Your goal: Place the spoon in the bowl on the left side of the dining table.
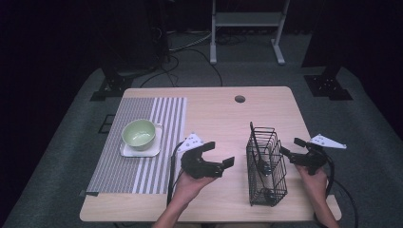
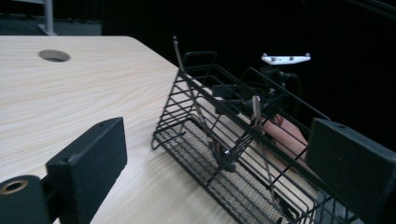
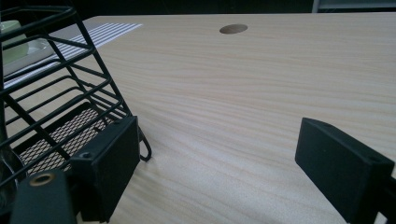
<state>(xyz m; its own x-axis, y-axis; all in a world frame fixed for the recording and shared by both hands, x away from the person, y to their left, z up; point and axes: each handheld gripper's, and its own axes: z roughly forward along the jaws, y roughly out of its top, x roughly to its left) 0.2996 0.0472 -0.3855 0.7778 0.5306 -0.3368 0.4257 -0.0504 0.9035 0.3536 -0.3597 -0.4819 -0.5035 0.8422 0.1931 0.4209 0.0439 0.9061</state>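
A black wire basket (image 1: 266, 164) stands on the wooden table (image 1: 214, 118) right of centre, with metal utensils (image 1: 264, 169) lying inside. My left gripper (image 1: 219, 153) hovers open just left of the basket, jaws pointing at it and holding nothing. My right gripper (image 1: 291, 147) is open and empty at the basket's right side, close to its wire wall. In the left gripper view the basket (image 2: 187, 112) sits between and beyond the open gripper (image 2: 222, 140), a utensil handle (image 2: 256, 109) rising inside it. The right gripper view has the basket (image 3: 56, 107) beside the left jaw of the open gripper (image 3: 219, 149).
A striped placemat (image 1: 142, 142) covers the table's left part, carrying a green bowl (image 1: 139, 133) on a white square plate (image 1: 140, 151). A cable hole (image 1: 240, 99) lies near the far edge. Stands and cables occupy the dark floor beyond.
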